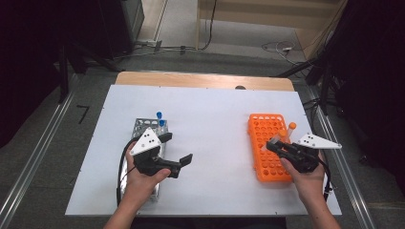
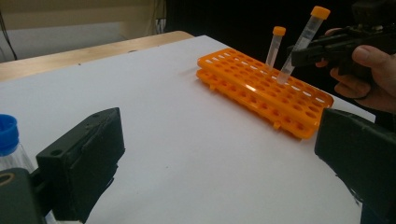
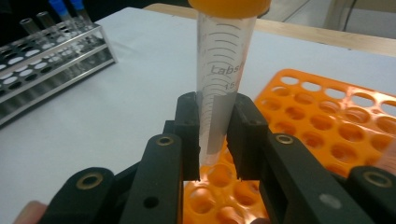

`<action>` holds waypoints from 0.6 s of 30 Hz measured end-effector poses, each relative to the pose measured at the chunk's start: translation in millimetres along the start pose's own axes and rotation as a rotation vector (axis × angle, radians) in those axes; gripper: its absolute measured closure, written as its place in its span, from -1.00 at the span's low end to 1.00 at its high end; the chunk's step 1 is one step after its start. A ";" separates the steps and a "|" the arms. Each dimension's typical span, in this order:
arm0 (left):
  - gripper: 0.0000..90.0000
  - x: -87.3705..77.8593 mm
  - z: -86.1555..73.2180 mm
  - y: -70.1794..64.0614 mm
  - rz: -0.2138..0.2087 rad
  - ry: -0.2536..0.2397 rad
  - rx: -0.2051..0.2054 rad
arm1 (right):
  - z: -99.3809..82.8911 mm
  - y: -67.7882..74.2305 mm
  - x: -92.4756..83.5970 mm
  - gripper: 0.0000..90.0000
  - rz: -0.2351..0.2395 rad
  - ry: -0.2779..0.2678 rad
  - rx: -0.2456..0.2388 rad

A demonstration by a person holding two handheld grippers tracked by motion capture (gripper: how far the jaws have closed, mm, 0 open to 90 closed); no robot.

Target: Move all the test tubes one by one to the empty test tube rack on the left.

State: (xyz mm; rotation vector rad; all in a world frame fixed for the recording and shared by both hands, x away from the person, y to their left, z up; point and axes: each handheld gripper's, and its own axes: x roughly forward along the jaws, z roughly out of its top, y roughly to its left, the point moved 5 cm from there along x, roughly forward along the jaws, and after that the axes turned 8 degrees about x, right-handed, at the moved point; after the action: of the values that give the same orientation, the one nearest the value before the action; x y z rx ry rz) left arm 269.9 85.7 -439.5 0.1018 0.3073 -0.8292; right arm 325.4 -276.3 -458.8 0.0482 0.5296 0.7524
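Clear tube (image 3: 219, 84), orange cap: printed "Labs…", cut off at the curve; graduation lines beside it; a numeral beneath, apparently "15"; other lettering: none legible.

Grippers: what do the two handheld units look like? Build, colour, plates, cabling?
Both are black, angular bodies with blocky black jaws. Left claw and right claw each carry a light grey three-cornered plate with small dark dots. A black cable loops from the left unit. Forearms bare, no sleeves visible.
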 end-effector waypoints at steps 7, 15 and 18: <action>-0.97 4.1 1.0 -6.9 -0.020 0.001 0.004 | -0.8 23.7 8.6 0.62 0.055 0.021 -0.019; -0.96 8.9 1.9 -15.4 -0.043 0.004 0.011 | -4.1 52.1 20.2 0.62 0.119 0.051 -0.046; -0.96 10.8 2.5 -18.4 -0.052 0.005 0.014 | -5.4 61.9 24.1 0.62 0.147 0.062 -0.054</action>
State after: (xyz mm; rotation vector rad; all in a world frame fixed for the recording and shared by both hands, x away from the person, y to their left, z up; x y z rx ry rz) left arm 263.7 65.1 -439.9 0.1093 0.3102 -0.8825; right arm 297.9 -215.6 -460.1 0.0140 0.5694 0.9138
